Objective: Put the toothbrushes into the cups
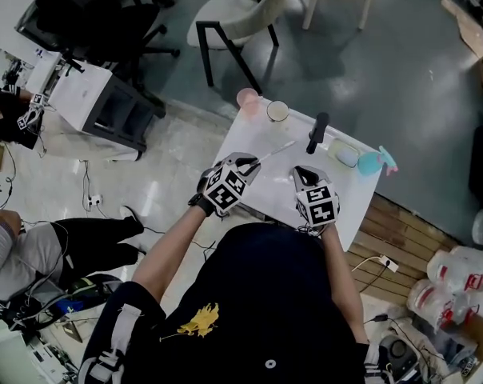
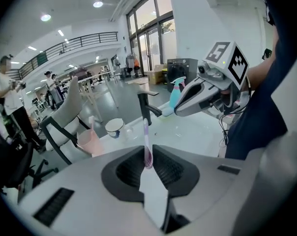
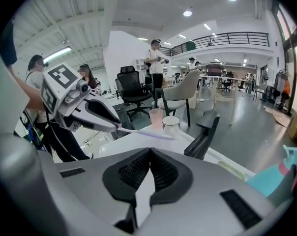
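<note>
Grip narrow with the left gripper (image 2: pixel 147 154) on the bristle end of the toothbrush (image 2: pixel 146 134), handle pointing to 1 o'clock above the table. Carry the free end over the white cup (image 1: pixel 277 111) at 1 o'clock, beside the pink cup (image 1: pixel 247 98) at 12, tip steeper, then release. Both forearms extended, wrists pitched down; right gripper (image 3: pixel 149 157) closed on nothing at 3 o'clock.

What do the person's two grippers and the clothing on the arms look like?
The left gripper and the right gripper have light grey shells with black ribbed pads inside the jaws. Each carries a white cube with black square markers. The person wears a dark short-sleeved top with a yellow print.
</note>
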Demonstrator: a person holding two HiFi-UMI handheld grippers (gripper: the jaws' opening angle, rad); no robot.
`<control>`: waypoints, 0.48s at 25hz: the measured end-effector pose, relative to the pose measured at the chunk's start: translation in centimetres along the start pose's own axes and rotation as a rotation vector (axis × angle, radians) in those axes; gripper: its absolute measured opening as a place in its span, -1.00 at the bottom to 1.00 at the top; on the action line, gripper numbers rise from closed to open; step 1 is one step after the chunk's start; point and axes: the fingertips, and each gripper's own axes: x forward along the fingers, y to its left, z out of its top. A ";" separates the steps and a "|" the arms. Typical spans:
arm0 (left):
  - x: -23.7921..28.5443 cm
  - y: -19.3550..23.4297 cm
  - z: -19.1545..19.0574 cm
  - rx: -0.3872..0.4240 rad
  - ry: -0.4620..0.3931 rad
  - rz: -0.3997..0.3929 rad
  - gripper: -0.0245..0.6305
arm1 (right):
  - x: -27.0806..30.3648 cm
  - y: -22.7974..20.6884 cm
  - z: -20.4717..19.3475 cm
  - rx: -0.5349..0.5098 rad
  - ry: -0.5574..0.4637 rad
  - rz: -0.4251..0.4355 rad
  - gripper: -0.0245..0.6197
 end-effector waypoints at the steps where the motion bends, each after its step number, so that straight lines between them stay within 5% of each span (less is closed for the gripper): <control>1: -0.4 0.6 0.1 -0.006 0.001 0.011 -0.73 | -0.1 0.0 0.1 0.002 -0.003 0.000 -0.87; 12: -1.7 7.4 2.1 0.038 0.070 0.110 -0.73 | -0.8 -0.4 -0.7 0.032 -0.022 -0.003 -0.87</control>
